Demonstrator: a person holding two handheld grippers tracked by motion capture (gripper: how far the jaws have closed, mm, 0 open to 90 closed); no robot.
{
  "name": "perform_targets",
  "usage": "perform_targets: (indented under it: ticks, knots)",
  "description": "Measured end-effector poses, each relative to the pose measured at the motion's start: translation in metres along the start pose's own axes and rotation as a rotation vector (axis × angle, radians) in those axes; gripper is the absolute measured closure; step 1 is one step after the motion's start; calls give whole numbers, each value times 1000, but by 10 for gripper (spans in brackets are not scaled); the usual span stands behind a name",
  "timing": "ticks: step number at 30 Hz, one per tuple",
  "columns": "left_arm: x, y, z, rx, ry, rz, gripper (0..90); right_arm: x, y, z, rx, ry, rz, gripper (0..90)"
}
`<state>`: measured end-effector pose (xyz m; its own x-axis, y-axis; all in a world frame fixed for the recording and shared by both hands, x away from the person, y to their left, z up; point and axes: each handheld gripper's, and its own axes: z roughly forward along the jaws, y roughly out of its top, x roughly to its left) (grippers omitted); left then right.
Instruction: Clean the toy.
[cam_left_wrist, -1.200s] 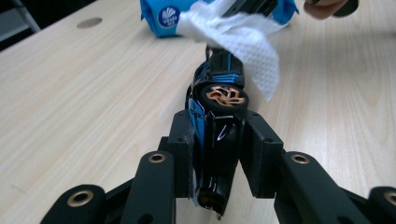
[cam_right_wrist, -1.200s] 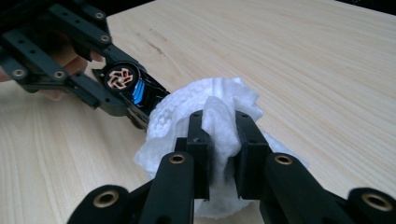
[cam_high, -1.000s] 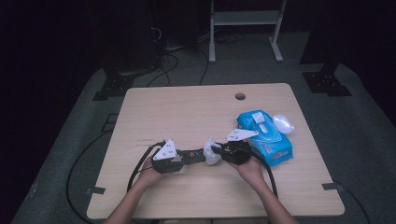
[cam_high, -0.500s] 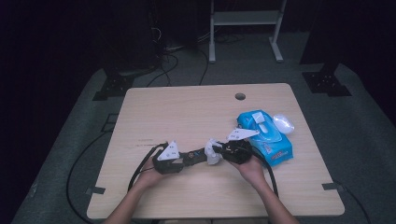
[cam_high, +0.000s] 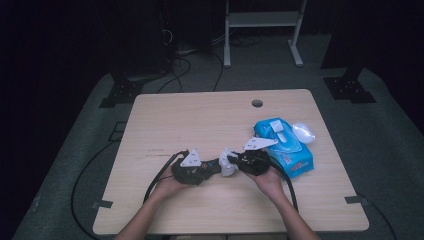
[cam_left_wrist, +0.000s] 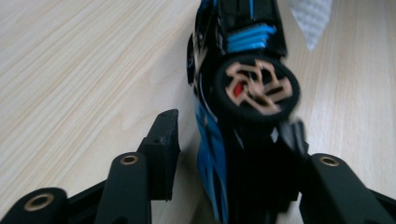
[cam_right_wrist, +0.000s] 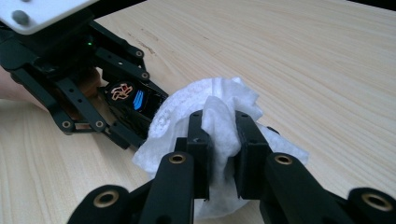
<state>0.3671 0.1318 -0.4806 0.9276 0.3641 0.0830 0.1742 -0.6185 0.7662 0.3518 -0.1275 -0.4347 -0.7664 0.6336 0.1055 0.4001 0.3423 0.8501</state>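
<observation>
High view: right gripper (cam_high: 231, 162) clamps wipe (cam_high: 227, 163); left gripper (cam_high: 216, 166) opening, toy car (cam_left_wrist: 233, 93) between jaws; wipes pack (cam_high: 285, 147) beside.

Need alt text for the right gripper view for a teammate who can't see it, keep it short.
The right gripper is shut on a crumpled white wipe just above the wooden table. Beyond the wipe, the left gripper has a black and blue toy car between its jaws, which have just been opening.
</observation>
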Motion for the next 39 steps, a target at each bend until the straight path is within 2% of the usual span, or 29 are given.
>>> perform_targets:
  ticks: [3,4,9,14,17,20,21,23,26,31,39]
  knots:
    - [-3,2,2,-6,-4,23,631,0,0,0,0,0,0,782]
    - [-3,2,2,-6,-4,24,636,0,0,-1,0,1,1,782]
    - [-5,0,0,-26,16,49,646,0,-1,-2,2,5,-6,783]
    - [-8,3,-7,-65,37,79,647,-4,-3,-6,-3,-1,13,783]
    - [-10,8,-16,-105,53,94,649,-8,-4,-9,-4,-11,22,784]
    - [-12,11,-20,-110,65,113,649,-10,-4,-10,-6,-13,37,785]
    - [-12,12,-22,-123,63,117,649,-11,-4,-11,-3,-10,36,786]
    - [-13,13,-29,-187,68,101,654,-11,-5,-11,-1,-16,35,786]
    - [-13,18,-35,-226,61,101,664,-13,-5,-11,1,-18,42,788]
    - [-15,27,-39,-246,64,130,670,-16,-7,-9,12,-12,57,790]
    - [-17,39,-39,-294,38,136,669,-21,-10,-9,32,-5,76,794]
